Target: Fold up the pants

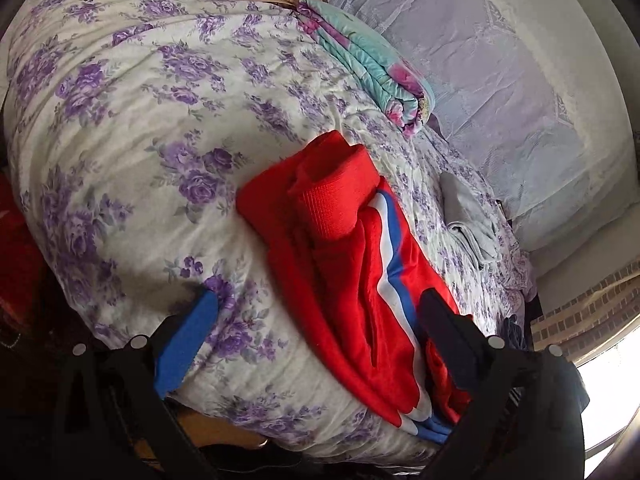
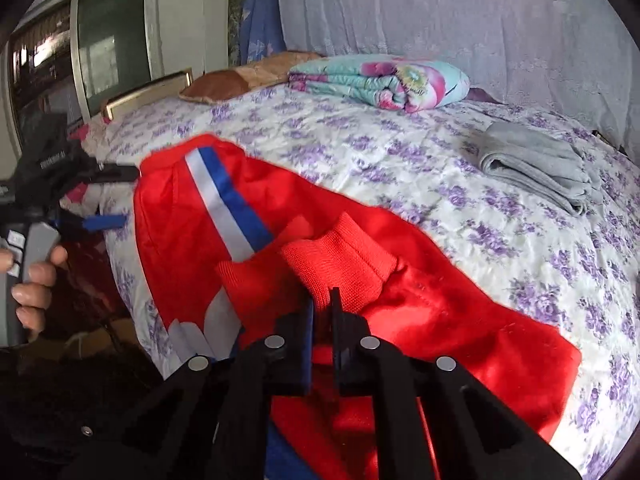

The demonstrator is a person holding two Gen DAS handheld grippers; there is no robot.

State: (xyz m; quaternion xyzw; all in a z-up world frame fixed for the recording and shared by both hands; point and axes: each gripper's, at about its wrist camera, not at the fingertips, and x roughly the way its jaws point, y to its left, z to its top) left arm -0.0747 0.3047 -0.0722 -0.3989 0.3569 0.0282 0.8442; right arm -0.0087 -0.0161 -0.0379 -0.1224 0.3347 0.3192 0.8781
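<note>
Red track pants (image 1: pixel 352 264) with a white and blue side stripe lie partly folded on the floral bedspread (image 1: pixel 140 140), ribbed cuffs on top. My left gripper (image 1: pixel 320 312) is open at the near end of the pants, one finger over the fabric, the blue-padded one over the bedspread. In the right wrist view my right gripper (image 2: pixel 323 304) is shut on the red pants (image 2: pixel 440 300) just below a ribbed cuff (image 2: pixel 340 260). The left gripper (image 2: pixel 116 196) shows there at the far end of the pants, open, held by a hand.
A folded turquoise floral quilt (image 2: pixel 380 80) and a brown pillow (image 2: pixel 240 80) lie at the head of the bed. Folded grey pants (image 2: pixel 536 168) sit on the right side. A white lace-covered wall (image 2: pixel 460 20) runs behind. The bed edge (image 1: pixel 240 420) drops off near me.
</note>
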